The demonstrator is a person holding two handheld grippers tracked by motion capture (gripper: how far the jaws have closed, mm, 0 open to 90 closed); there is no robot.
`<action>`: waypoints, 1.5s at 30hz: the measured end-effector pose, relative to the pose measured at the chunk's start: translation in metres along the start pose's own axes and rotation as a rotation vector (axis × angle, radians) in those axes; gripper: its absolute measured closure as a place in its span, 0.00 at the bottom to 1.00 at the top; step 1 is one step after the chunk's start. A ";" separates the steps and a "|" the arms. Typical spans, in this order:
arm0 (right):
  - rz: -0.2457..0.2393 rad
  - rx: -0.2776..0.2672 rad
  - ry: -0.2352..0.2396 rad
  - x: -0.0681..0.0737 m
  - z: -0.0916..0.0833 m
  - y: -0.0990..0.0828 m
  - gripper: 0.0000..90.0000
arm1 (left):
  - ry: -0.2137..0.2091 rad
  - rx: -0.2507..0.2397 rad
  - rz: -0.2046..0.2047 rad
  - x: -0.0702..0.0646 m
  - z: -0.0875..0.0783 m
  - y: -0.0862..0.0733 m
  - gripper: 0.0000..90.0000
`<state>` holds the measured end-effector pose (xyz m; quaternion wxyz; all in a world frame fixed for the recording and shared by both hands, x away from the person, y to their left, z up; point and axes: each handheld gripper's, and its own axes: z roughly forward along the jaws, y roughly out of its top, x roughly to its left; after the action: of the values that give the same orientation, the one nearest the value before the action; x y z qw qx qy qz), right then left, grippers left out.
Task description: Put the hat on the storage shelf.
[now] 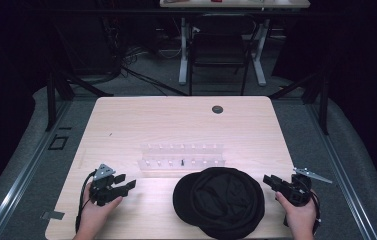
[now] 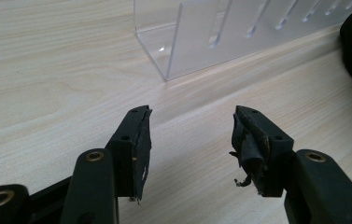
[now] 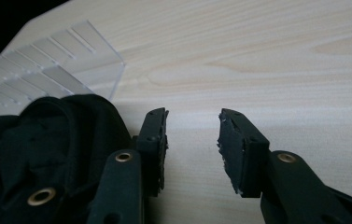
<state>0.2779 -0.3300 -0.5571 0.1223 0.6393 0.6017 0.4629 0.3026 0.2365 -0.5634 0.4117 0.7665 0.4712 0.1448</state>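
Wooden table (image 1: pixel 126 120), one black cap (image 1: pixel 219 201), one clear rack (image 1: pixel 182 155), left gripper (image 1: pixel 121 182) and right gripper (image 1: pixel 271 181) both released.

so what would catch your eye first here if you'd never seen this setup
The black cap stands out most, a dark mound on the pale wooden table at its near edge. An open left tool and an open right tool flank it, each holding nothing. Just behind the cap stands a clear slotted acrylic rack.
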 end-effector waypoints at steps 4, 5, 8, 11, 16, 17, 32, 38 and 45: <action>0.040 -0.033 0.048 -0.001 -0.004 0.002 0.64 | -0.001 -0.002 0.000 0.000 0.000 0.001 0.52; 0.054 -0.057 0.093 -0.002 -0.005 0.002 0.61 | -0.001 -0.002 -0.004 0.000 0.000 0.001 0.52; 0.076 -0.068 0.154 -0.001 -0.006 0.003 0.55 | 0.005 0.012 0.007 0.000 0.001 0.001 0.52; 0.120 -0.098 0.188 -0.001 -0.003 0.002 0.53 | 0.006 0.012 0.007 0.000 0.001 0.000 0.52; 0.128 -0.094 0.181 -0.005 -0.005 0.001 0.51 | 0.011 0.001 0.001 0.002 -0.002 0.000 0.52; 0.136 -0.104 0.184 -0.005 -0.004 0.000 0.51 | 0.013 0.000 0.001 0.002 -0.002 0.000 0.52; -0.010 -0.014 0.015 0.016 -0.020 0.014 0.77 | 0.006 0.000 0.022 -0.002 -0.004 0.000 0.52; -0.057 0.023 0.020 0.027 -0.022 0.019 0.81 | 0.005 0.006 0.028 -0.003 -0.006 0.000 0.52; -0.077 0.073 -0.005 0.035 -0.023 0.024 0.81 | 0.007 -0.003 0.032 -0.004 -0.004 0.000 0.52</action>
<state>0.2712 -0.3145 -0.5116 0.1180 0.6207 0.6423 0.4339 0.2980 0.2354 -0.5601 0.4088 0.7728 0.4602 0.1545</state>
